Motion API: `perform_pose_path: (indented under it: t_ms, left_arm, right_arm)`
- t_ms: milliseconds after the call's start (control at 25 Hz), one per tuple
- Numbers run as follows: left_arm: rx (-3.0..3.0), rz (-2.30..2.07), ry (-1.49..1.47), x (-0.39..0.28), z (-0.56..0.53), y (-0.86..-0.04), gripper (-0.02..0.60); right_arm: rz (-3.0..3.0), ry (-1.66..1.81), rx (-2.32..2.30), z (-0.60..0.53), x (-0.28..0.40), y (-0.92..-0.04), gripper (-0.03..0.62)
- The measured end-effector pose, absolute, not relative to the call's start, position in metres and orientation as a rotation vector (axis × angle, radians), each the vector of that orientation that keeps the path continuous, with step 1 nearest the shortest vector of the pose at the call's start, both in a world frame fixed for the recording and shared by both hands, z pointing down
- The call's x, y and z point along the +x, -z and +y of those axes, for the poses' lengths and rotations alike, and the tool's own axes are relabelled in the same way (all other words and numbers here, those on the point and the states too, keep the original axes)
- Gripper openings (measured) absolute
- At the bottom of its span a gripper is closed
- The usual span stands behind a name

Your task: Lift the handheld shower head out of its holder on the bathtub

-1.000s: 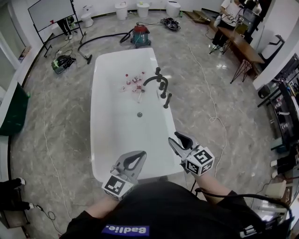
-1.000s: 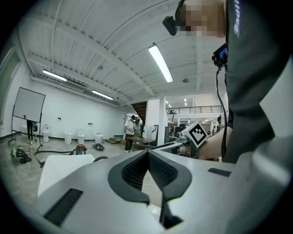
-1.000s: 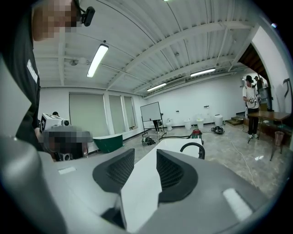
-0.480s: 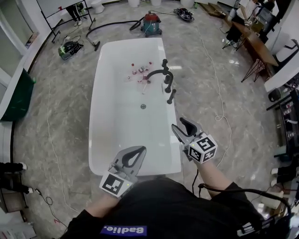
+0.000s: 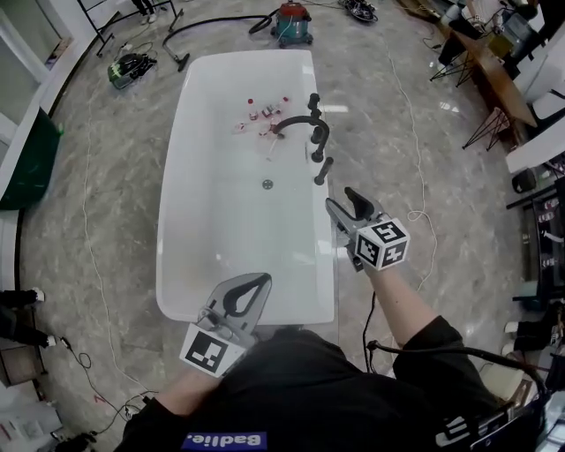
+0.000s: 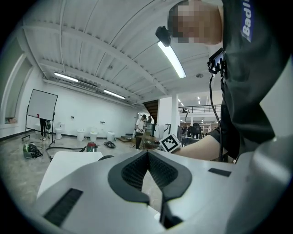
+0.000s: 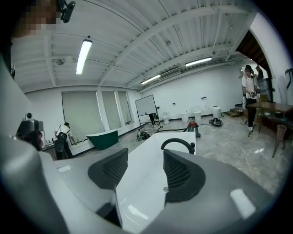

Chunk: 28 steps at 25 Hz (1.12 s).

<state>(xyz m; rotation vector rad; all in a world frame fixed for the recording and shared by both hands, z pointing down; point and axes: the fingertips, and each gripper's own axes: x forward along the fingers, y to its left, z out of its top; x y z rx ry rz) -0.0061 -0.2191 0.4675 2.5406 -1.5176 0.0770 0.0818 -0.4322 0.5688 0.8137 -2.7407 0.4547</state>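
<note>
The white bathtub (image 5: 190,221) runs away from me in the head view. On its right rim stand black fittings: an arched faucet spout (image 5: 300,124) and, nearer to me, the slim black handheld shower head (image 5: 323,170) upright in its holder. My right gripper (image 5: 342,199) hovers over the rim a short way before the shower head, its jaws opening with nothing between them. In the right gripper view (image 7: 145,157) the spout (image 7: 177,144) shows between the jaws. My left gripper (image 5: 250,287) is at the tub's near end, shut and empty (image 6: 147,153).
Several small bottles (image 5: 265,110) lie in the tub's far half, near the drain (image 5: 267,184). A red vacuum cleaner (image 5: 291,19) with its hose stands beyond the tub. A cable (image 5: 415,212) trails on the floor at right. A green tub (image 5: 26,150) sits at left.
My right gripper has moved forward along the tub's right rim toward the fittings and its jaws have spread wider. The left gripper shifted slightly forward. The tub looks closer.
</note>
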Motion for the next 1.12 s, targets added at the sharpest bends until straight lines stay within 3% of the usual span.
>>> perform_pose_path:
  t_ms: [1120]
  left_arm:
    - [2.418,-1.556,-0.249,-0.043,-0.260,-0.537,0.005]
  right_arm:
    - [-2.280,-0.483,0.904,-0.641,0.058,-0.816,0.238]
